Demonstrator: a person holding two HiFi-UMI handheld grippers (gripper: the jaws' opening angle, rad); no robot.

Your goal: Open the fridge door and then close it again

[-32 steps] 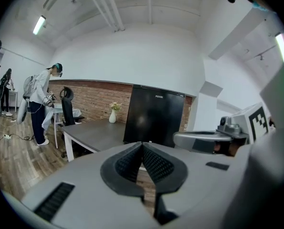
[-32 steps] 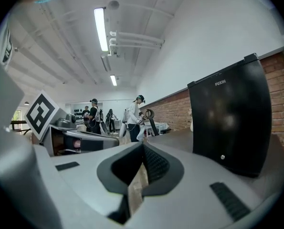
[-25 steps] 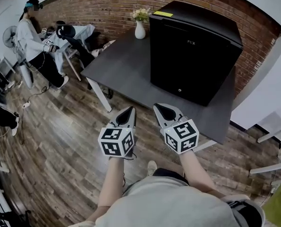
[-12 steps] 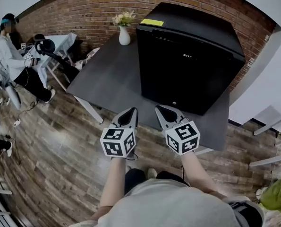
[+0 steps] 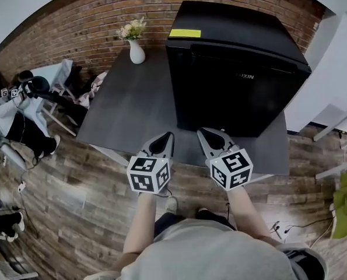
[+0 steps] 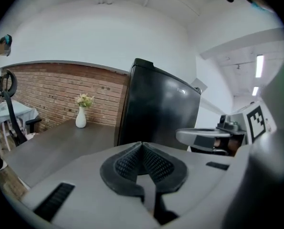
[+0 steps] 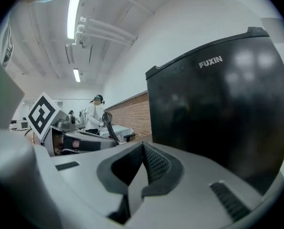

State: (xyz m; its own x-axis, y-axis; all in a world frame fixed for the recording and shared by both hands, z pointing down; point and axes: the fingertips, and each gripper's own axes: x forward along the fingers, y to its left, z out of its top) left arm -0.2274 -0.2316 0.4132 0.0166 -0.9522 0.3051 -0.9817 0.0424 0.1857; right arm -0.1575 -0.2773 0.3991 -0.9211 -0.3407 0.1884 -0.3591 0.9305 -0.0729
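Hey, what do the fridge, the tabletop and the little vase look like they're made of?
Fridge: glossy black painted metal or plastic; its door shows reflections. Tabletop: matte dark grey, probably laminate; no shine. Vase: smooth white, likely glazed ceramic.

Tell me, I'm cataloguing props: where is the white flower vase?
In the head view the white vase stands at the table's far edge, by the brick wall, left of the black fridge.

The fridge (image 5: 237, 80) stands on the table's (image 5: 132, 115) 3 o'clock half, with the vase (image 5: 136, 52) at the fridge's 10 o'clock and the brick wall (image 5: 74, 34) behind both. The left gripper (image 5: 166, 137) and right gripper (image 5: 203, 134) sit at the fridge's 6 o'clock.
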